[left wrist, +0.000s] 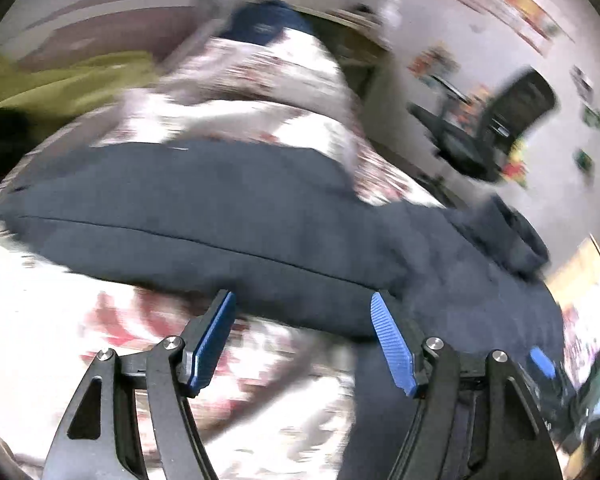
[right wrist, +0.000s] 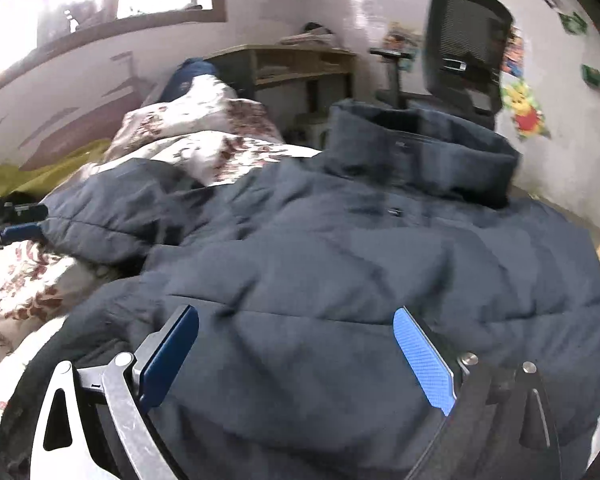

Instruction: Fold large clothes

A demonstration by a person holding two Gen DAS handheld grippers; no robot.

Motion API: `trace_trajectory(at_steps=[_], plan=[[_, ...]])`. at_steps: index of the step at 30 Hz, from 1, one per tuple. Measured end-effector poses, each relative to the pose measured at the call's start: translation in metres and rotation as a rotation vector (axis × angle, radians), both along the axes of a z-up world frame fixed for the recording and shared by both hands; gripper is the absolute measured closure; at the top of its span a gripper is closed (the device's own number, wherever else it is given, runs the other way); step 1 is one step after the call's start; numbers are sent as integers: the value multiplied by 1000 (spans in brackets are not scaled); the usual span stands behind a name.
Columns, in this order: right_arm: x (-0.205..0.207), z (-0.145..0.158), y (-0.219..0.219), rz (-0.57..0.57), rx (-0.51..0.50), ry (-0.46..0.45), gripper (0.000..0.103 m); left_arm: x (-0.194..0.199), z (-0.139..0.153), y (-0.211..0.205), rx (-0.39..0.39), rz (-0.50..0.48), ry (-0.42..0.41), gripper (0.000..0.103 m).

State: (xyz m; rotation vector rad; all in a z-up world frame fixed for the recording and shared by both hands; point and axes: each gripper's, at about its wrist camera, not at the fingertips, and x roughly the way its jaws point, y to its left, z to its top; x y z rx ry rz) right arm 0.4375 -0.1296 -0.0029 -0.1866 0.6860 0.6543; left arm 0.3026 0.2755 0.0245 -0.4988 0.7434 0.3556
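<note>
In your left wrist view, your left gripper has its fingers spread wide with nothing between them. They hover just above the near edge of a sleeve of the dark navy puffer jacket, which stretches across the frame from left to right over the floral bedspread. The picture is blurred, so you cannot tell whether the fingertips touch the fabric. The jacket's body runs off to the right, where its collar stands up. A blue pad of your right gripper shows at the lower right edge, over the jacket. Beyond the bed, a black office chair stands by the wall, and a yellow-green cloth lies at the far left.

In your right wrist view, your right gripper also has its fingers wide apart, holding nothing, poised over the quilted body of the jacket. The jacket lies flat on the bed, its collar raised at the far end and one sleeve reaching left over the bedspread. Your left gripper peeks in at the left edge, just beside that sleeve's end. A wooden desk and the chair stand behind the bed.
</note>
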Motion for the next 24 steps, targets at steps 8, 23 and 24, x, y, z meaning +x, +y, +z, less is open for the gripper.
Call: trace_trajectory(at_steps=[8, 23, 24], plan=[[-5, -8, 36, 24, 11, -34, 4, -38, -1, 89, -83, 277, 62, 38], [2, -32, 49, -63, -32, -15, 1, -47, -23, 154, -313, 491, 36, 38], [1, -32, 49, -63, -33, -14, 1, -48, -22, 153, -303, 499, 24, 38]])
